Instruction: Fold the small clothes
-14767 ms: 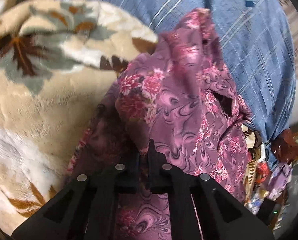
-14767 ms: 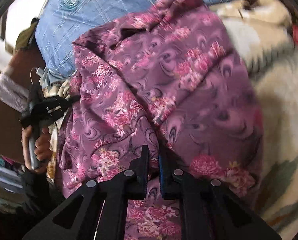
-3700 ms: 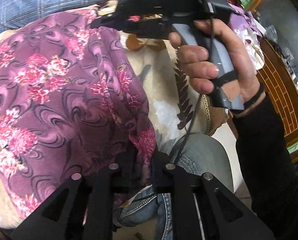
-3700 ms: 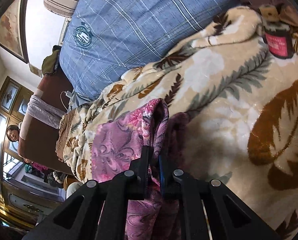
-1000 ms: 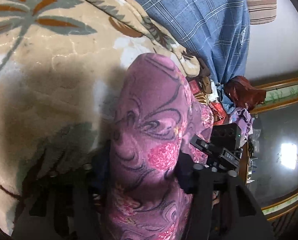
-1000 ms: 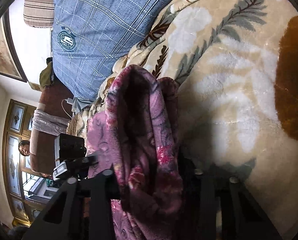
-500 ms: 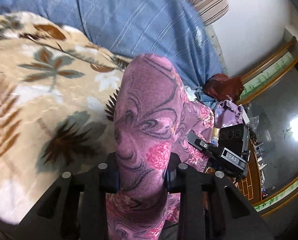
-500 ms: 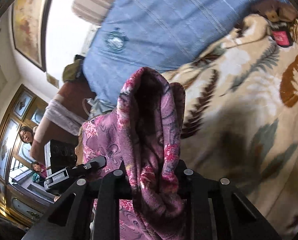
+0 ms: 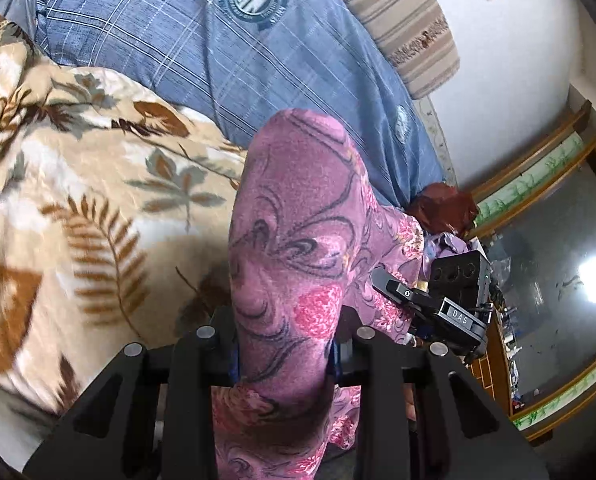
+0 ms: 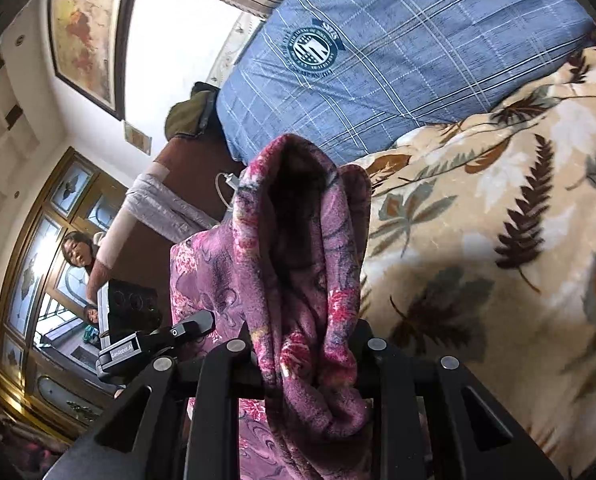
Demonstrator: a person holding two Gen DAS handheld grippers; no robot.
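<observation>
A purple floral garment (image 9: pixel 294 248) is bunched into a thick fold that stands up between my left gripper's fingers. My left gripper (image 9: pixel 284 344) is shut on it, lifted above the leaf-print blanket (image 9: pixel 78 200). The same garment (image 10: pixel 302 272) fills my right gripper (image 10: pixel 304 352), which is shut on another bunched fold. The cloth hangs stretched between both grippers. The right gripper also shows in the left wrist view (image 9: pixel 438 308), and the left gripper shows in the right wrist view (image 10: pixel 154 340). The fingertips are hidden by cloth.
A blue plaid pillow (image 9: pixel 218 40) lies behind the blanket, with a striped cushion (image 9: pixel 402 20) above it. A dark red bundle (image 9: pixel 446 204) sits by the pillow's end. Wooden cabinets (image 10: pixel 38 260) and people stand at the left of the right wrist view.
Both grippers have risen away from the blanket with the garment held in them, and both views have tilted up toward the pillow and wall.
</observation>
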